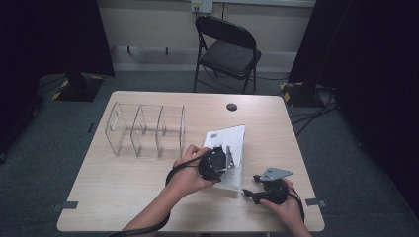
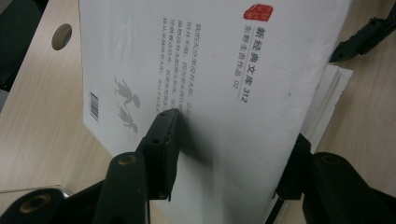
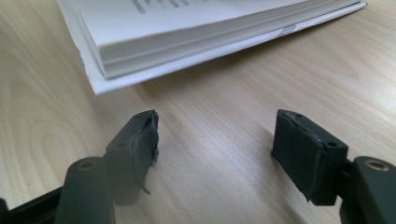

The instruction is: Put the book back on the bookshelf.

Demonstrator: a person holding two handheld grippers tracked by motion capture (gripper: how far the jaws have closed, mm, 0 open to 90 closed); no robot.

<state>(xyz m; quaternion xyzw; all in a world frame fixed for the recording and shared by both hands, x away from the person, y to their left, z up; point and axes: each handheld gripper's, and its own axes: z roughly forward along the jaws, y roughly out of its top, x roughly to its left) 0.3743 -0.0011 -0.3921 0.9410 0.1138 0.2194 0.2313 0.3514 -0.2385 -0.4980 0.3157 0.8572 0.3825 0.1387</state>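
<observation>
A white paperback book (image 1: 231, 137) lies on the wooden table (image 1: 128, 182), right of centre. My left gripper (image 1: 228, 159) is over its near half. In the left gripper view, the left gripper (image 2: 233, 135) is shut on the back cover (image 2: 205, 70), which bears a barcode and a red seal. One jaw is on top of the cover and the other behind its edge, and the cover is raised off the page block (image 2: 334, 91). My right gripper (image 1: 251, 184) rests low near the book's right corner. Its jaws (image 3: 217, 119) are open over bare wood, short of the book (image 3: 187, 32).
A clear acrylic organiser (image 1: 146, 131) with three compartments stands on the table's left half. A round cable hole (image 1: 231, 106) is near the far edge. A black folding chair (image 1: 227, 49) stands beyond the table. The right gripper's jaw tip (image 2: 359, 37) pokes in beside the book.
</observation>
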